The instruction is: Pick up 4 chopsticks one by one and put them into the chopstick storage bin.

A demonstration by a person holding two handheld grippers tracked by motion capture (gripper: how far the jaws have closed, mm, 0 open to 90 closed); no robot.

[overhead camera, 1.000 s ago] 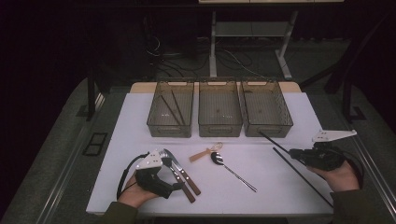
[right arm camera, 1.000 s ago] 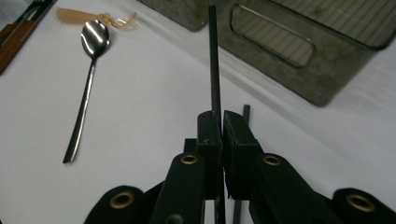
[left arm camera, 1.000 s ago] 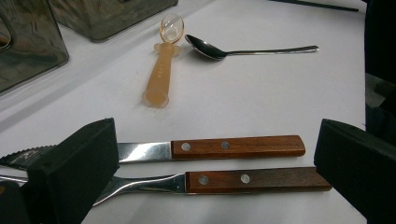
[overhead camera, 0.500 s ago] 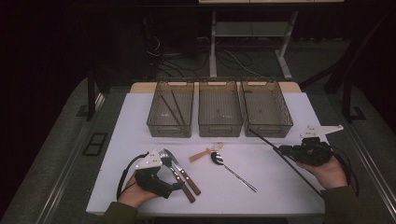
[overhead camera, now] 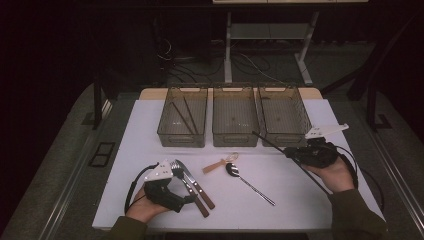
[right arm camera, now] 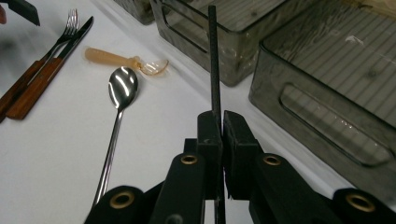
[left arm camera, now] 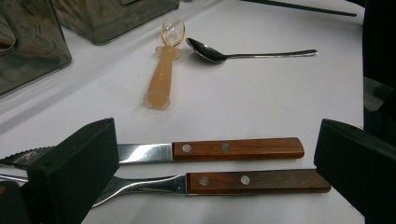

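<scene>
the right tool [overhead camera: 292,153] is clenched on a thin black chopstick [overhead camera: 270,142], which runs between its two pads; in the right gripper view the pads [right arm camera: 210,135] press together on the stick [right arm camera: 214,60] and it rises straight past them toward the bins. in the high view the chopstick slants from the far left, just in front of the right bin [overhead camera: 281,116], down past the hand [overhead camera: 336,174] toward the near right of the white desk [overhead camera: 310,210]. the tool is at the right side of the desk, just near of that bin.

the left tool [overhead camera: 186,196] is released: in the left gripper view its two black pads [left arm camera: 74,163] stand wide apart, with the wooden handles of a knife [left arm camera: 233,148] and a fork [left arm camera: 257,182] lying side by side between them, untouched by either pad. in the high view this tool lies low at the near left of the desk, with the knife [overhead camera: 199,186] and fork [overhead camera: 189,187] just to its right.

in the middle of the desk lie a small orange plastic spoon [overhead camera: 220,164] and a metal spoon [overhead camera: 249,184], their bowls close together. three clear bins stand in a row at the far side; the left bin [overhead camera: 183,116] holds a pair of thin dark sticks, while the middle bin [overhead camera: 235,116] looks bare.
</scene>
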